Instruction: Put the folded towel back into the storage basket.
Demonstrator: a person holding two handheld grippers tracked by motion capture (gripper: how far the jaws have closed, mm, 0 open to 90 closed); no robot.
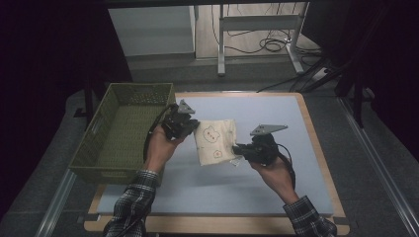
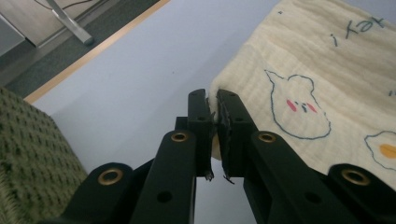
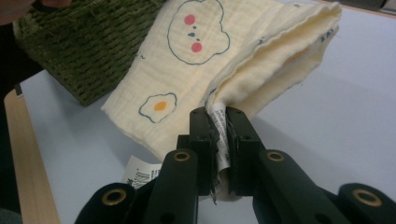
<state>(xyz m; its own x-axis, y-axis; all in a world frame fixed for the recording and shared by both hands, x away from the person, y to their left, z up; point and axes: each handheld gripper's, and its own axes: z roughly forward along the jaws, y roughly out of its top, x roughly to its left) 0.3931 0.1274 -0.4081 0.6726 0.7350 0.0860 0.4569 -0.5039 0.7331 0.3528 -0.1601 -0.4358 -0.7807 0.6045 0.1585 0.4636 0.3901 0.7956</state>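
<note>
Two grippers: both pinching one folded cream cloth (image 1: 215, 141).
Left gripper (image 2: 214, 100): clamping its edge, green basket (image 1: 121, 131) beside.
Right gripper (image 3: 218, 116): clamping the opposite corner, label between jaws.

Green woven basket (image 1: 121, 131) walling off the table's left edge, just beside the left gripper (image 1: 182, 122), folded cloth (image 1: 216, 141) spanning the gap between both grippers, open blue tabletop (image 1: 276, 177) right, far and near sides, passable.
</note>
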